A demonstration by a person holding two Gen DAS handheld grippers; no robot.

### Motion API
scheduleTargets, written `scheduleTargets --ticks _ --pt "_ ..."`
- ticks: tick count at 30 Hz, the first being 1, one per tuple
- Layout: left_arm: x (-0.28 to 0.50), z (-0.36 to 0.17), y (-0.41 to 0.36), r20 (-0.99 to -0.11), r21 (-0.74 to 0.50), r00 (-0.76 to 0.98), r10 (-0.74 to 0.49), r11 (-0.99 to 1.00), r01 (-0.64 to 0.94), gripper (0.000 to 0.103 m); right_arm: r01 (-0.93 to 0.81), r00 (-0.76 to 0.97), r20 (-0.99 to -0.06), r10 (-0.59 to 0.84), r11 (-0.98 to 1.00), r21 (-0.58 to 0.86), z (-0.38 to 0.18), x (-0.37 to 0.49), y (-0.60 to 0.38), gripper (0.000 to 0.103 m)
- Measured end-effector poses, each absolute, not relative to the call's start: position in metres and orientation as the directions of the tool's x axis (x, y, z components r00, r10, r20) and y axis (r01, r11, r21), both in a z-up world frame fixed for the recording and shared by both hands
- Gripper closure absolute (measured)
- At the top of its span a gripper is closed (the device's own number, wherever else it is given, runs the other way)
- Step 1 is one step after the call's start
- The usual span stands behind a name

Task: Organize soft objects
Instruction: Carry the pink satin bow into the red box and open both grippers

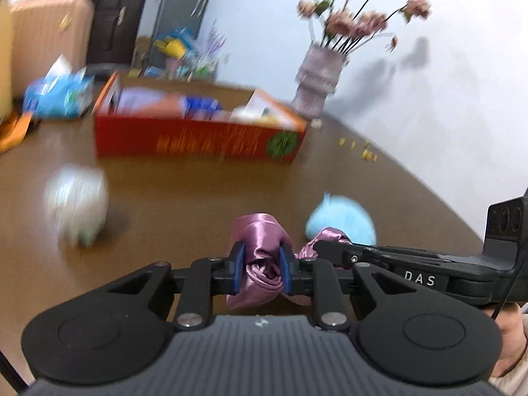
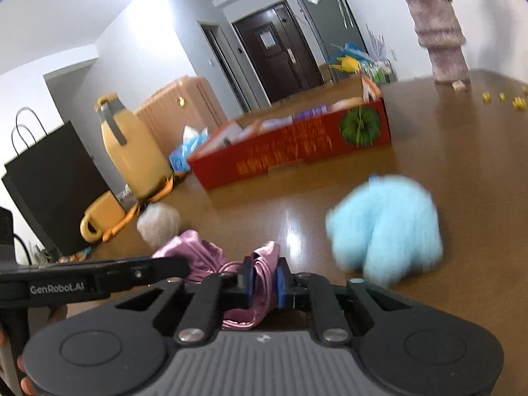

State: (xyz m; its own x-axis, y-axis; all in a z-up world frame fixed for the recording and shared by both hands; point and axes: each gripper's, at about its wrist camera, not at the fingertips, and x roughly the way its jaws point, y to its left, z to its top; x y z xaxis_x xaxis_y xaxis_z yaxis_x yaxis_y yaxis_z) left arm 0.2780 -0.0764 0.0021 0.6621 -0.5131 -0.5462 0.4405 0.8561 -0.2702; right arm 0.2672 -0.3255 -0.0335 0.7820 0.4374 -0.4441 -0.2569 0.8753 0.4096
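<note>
A pink satin cloth [image 1: 260, 257] is held just above the brown table [image 1: 184, 194] at 6 o'clock in both wrist views. It is pinched by the left gripper [image 1: 261, 265], whose blue pads are closed on a bunched fold, and by the right gripper [image 2: 264, 275], clamped narrowly on another fold. A fluffy blue toy [image 2: 386, 221] lies at 3 o'clock, a whitish bundle [image 1: 77, 203] at 9 o'clock, and a red box [image 1: 198, 138] at 12 o'clock.
</note>
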Motion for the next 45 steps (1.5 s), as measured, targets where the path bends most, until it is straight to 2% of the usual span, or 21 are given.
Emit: scheduleTargets --ticks 3,7,11,15,19,23,25,28,29,31,33,39,40,41,42,45 --pt "0.326 0.039 -0.087 -0.495 -0.273 0.667 -0.557 0.829 0.489 0.081 -0.284 0.824 -0.395 0.407 0.899 0.334 0.007 0.305 -0.335 0.090" --pt "0.428 0.076 -0.119 -0.491 -0.306 0.668 -0.559 0.829 0.468 0.080 -0.270 0.857 -0.383 0.345 0.934 0.235 0.056 0.399 -0.352 0.090" --pt "0.550 0.076 -0.159 -0.561 -0.362 0.637 -0.529 0.848 0.386 0.081 -0.193 0.839 -0.475 0.265 0.962 0.194 0.071 0.524 -0.365 0.090" --pt "0.648 0.041 -0.182 -0.625 -0.453 0.590 -0.511 0.853 0.259 0.082 -0.094 0.788 -0.583 0.200 0.974 0.207 0.050 0.629 -0.378 0.090" --pt "0.692 0.005 -0.190 -0.677 -0.470 0.559 -0.479 0.866 0.173 0.082 -0.122 0.752 -0.646 0.133 0.991 0.061 0.022 0.675 -0.360 0.090" --pt "0.703 -0.016 -0.188 -0.717 -0.430 0.541 -0.440 0.890 0.154 0.081 -0.159 0.709 -0.701 0.081 0.986 -0.047 -0.005 0.693 -0.340 0.090" --pt "0.704 -0.019 -0.184 -0.712 -0.448 0.537 -0.451 0.882 0.147 0.077 -0.151 0.682 -0.726 0.092 0.988 -0.017 -0.008 0.698 -0.341 0.090" --pt "0.704 -0.016 -0.184 -0.719 -0.425 0.536 -0.442 0.890 0.162 0.074 -0.159 0.676 -0.733 0.072 0.986 -0.050 -0.009 0.697 -0.337 0.090" --pt "0.703 -0.016 -0.181 -0.724 -0.423 0.535 -0.437 0.893 0.156 0.071 -0.150 0.677 -0.733 0.066 0.987 -0.050 -0.006 0.696 -0.337 0.086" --pt "0.696 -0.007 -0.175 -0.731 -0.420 0.536 -0.423 0.897 0.136 0.054 -0.138 0.687 -0.723 0.068 0.990 -0.038 0.006 0.690 -0.341 0.082" --pt "0.685 0.012 -0.168 -0.709 -0.405 0.568 -0.418 0.901 0.157 0.048 -0.134 0.705 -0.702 0.101 0.991 0.007 0.025 0.679 -0.347 0.067" --pt "0.630 0.100 -0.147 -0.641 -0.273 0.681 -0.356 0.934 0.231 0.048 -0.140 0.781 -0.616 0.100 0.990 -0.016 0.105 0.619 -0.358 0.063" --pt "0.616 0.115 -0.141 -0.625 -0.243 0.705 -0.336 0.942 0.233 0.047 -0.142 0.795 -0.598 0.100 0.990 -0.023 0.119 0.607 -0.359 0.061" --pt "0.604 0.127 -0.136 -0.609 -0.216 0.726 -0.320 0.947 0.237 0.045 -0.138 0.814 -0.574 0.093 0.990 -0.036 0.136 0.589 -0.361 0.053" --pt "0.590 0.138 -0.129 -0.591 -0.190 0.747 -0.305 0.952 0.238 0.038 -0.139 0.826 -0.557 0.089 0.989 -0.048 0.148 0.576 -0.362 0.046" --pt "0.549 0.163 -0.109 -0.555 -0.110 0.795 -0.244 0.969 0.220 0.021 -0.155 0.851 -0.518 0.085 0.984 -0.093 0.180 0.531 -0.365 0.039"
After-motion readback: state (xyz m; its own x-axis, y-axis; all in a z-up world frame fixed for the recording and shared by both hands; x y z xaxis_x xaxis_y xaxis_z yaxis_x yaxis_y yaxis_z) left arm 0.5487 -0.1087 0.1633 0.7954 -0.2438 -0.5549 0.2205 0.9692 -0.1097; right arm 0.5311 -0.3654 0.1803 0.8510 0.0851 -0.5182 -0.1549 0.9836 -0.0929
